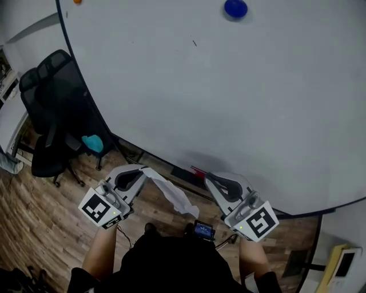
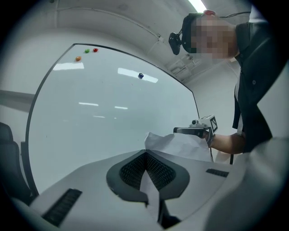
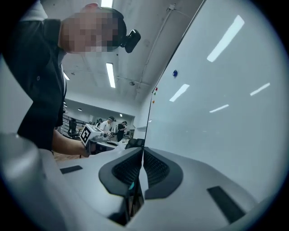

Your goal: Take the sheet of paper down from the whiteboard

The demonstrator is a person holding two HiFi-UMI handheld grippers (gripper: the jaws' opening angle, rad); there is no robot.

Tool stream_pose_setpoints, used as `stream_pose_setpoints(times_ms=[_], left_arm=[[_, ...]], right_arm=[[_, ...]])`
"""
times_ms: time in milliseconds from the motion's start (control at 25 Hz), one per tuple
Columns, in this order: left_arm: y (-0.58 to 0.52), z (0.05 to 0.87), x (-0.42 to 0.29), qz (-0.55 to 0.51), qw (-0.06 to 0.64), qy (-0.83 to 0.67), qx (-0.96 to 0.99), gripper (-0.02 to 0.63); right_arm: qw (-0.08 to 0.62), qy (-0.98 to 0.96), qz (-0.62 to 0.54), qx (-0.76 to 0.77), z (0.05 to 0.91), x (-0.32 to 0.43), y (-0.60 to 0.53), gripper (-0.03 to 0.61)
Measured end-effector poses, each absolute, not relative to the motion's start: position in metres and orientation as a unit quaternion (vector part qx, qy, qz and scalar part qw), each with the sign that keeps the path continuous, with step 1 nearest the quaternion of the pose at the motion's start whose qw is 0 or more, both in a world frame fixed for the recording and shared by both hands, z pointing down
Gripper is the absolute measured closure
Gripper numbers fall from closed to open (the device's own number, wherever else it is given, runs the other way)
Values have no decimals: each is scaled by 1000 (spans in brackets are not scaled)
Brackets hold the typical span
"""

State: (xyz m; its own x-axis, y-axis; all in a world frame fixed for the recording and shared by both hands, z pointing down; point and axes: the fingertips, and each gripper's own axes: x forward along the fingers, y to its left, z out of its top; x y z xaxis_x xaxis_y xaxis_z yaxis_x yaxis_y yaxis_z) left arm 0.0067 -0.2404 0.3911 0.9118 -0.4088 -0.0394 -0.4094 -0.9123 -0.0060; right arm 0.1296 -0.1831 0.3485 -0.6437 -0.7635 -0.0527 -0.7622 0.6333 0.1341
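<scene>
While both grippers sit low by the foot of the whiteboard (image 1: 200, 103), near six o'clock in the head view, the sheet of paper (image 1: 171, 194) is off the board and droops crumpled between them. The left gripper (image 1: 139, 170), toward seven o'clock, has its jaws closed on one edge of the sheet. The right gripper (image 1: 209, 178), toward five o'clock, has its jaws pressed together; whether they nip the sheet's other end is hard to tell. A blue magnet (image 1: 235, 8) clings to the board at one o'clock. An office chair (image 1: 48, 114) stands at nine o'clock.
</scene>
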Motion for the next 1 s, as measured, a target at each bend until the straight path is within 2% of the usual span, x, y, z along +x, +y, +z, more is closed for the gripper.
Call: stream_pose_setpoints(times_ms=[640,1000], left_arm=[[-222,491,14,-14,-65,183,-981,603],[-219,527,6,-31,-111,200,-973,603]], right_arm=[[30,-917,5,397,478,127,-157,555],[37,-924,27,380,509,124,-153,557]])
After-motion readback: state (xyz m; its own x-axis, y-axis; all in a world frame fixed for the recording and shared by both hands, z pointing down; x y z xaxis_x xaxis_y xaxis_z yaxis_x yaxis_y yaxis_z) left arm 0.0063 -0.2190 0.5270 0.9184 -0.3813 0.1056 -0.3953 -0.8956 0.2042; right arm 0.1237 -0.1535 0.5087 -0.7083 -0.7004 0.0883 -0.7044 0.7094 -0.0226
